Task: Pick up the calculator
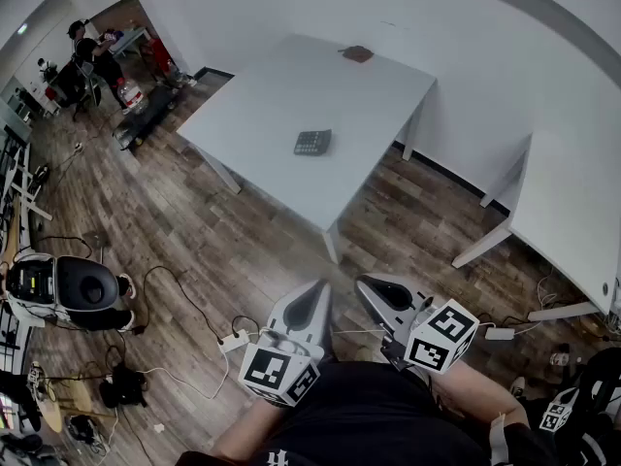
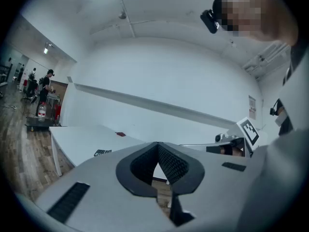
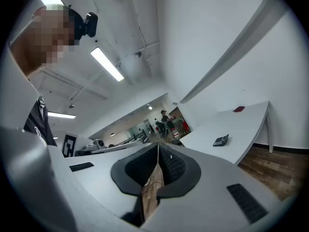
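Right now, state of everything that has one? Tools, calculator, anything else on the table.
left tool: shut, empty, well short of the table.
right tool: shut, empty, well short of the table.
calculator: lying flat on the white table, untouched.
small reddish item: lying at the table's far end, apart from the calculator.

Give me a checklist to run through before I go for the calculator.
1. Calculator in sight, flat on the table: ok.
2. Room around it: ok; the small red thing lies far off at a corner.
3. Left tool open: not ok, jaws together, empty.
4. Right tool open: not ok, jaws together, empty.
5. Calculator within reach: likely not ok; floor lies between both tools and the table.
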